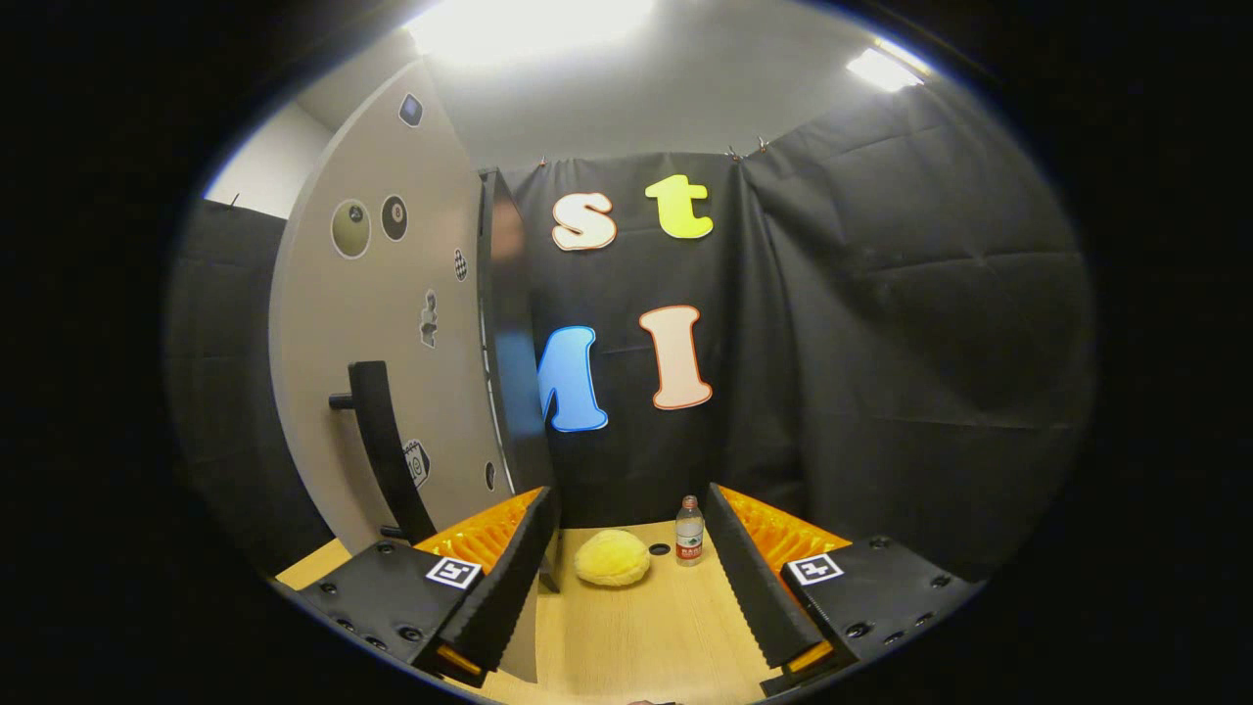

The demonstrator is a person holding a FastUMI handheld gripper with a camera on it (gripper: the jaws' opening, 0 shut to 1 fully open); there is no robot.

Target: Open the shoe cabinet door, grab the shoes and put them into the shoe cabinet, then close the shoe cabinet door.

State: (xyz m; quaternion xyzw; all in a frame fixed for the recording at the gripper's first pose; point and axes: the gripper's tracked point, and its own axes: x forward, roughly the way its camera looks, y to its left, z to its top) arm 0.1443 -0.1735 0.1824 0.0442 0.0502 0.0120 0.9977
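Observation:
The shoe cabinet door (392, 323), a pale grey panel with stickers and a black bar handle (382, 450), stands left of my fingers and is seen almost edge-on. Its dark glossy edge (509, 323) runs down just behind my left finger (509, 578). A fluffy yellow shoe (612, 558) lies on the wooden table (646, 636), just ahead of the fingers and between their lines. My gripper (627, 494) is open, with nothing between the fingers. The cabinet's inside is hidden.
A small water bottle (689, 531) stands upright right of the shoe, close to my right finger (749, 578). A small dark cap (659, 549) lies between shoe and bottle. Black cloth walls close the booth behind and to the right.

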